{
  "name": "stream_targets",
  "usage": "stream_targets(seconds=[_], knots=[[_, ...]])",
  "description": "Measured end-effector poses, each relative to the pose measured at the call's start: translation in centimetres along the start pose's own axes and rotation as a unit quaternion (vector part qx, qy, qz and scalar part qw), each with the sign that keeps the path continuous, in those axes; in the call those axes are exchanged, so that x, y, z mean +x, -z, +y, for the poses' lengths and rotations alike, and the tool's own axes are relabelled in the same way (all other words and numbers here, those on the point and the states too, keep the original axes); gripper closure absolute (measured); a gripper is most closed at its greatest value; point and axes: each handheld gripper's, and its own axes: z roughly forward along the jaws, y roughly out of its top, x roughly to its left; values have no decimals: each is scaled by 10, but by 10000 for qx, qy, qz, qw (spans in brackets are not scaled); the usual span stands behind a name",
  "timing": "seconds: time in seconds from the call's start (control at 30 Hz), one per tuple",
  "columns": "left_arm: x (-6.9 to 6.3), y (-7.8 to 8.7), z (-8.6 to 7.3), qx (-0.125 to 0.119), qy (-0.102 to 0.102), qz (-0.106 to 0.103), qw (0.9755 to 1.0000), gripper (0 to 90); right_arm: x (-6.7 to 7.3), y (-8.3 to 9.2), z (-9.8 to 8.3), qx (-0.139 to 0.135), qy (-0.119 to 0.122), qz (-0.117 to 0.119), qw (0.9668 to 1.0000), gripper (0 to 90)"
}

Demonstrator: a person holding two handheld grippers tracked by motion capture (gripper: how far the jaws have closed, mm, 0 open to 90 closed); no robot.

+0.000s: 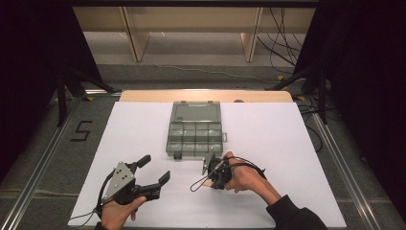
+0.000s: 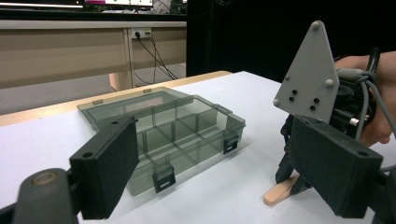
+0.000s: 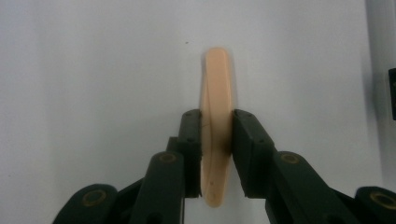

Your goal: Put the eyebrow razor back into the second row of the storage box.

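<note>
A flat tan wooden stick (image 3: pixel 215 93) lies along the white table top, and my right gripper (image 3: pixel 216 135) is shut on its middle, one pad on each long edge. In the left gripper view the same stick (image 2: pixel 278 192) pokes out under the right gripper (image 2: pixel 292 179), which points down at the table. In the high view the right gripper (image 1: pixel 210 178) sits just in front of a clear grey compartment box (image 1: pixel 195 139) with its lid (image 1: pixel 196 112) folded back. My left gripper (image 1: pixel 154 168) rests at the near left, open with nothing between its jaws (image 2: pixel 222 177).
The box (image 2: pixel 187 135) has several empty compartments and two dark latches on its near wall. The white sheet (image 1: pixel 287 143) covers the table, with a wooden edge at the far side. Dark stands and cables flank the table.
</note>
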Motion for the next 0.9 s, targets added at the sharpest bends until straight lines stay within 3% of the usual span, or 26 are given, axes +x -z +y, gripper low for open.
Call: stream_targets(seconds=[0.1, 0.13, 0.27, 0.3, 0.33, 0.43, 0.9], knots=[[0, 0, 0, 2, 1, 1, 10000, 158, 2, 0, 0, -28, -107, 57, 9999, 743], [1, -1, 0, -79, -27, -55, 9999, 158, 3, 0, 0, -24, -134, 29, 9999, 743], [0, 0, 0, 2, -1, 3, 10000, 158, 2, 3, 0, -73, -119, -76, 9999, 743], [1, -2, 0, -96, -46, -71, 9999, 158, 2, 5, 0, -146, -227, -16, 9996, 743], [0, 0, 0, 3, -9, 5, 10000, 158, 2, 6, 0, -166, -230, -27, 9996, 743], [0, 0, 0, -35, -6, -16, 10000, 158, 0, 11, -1, -272, -291, -98, 9992, 743], [0, 0, 0, 5, 1, 13, 10000, 158, -7, 30, 2, -607, -345, -321, 9970, 743]])
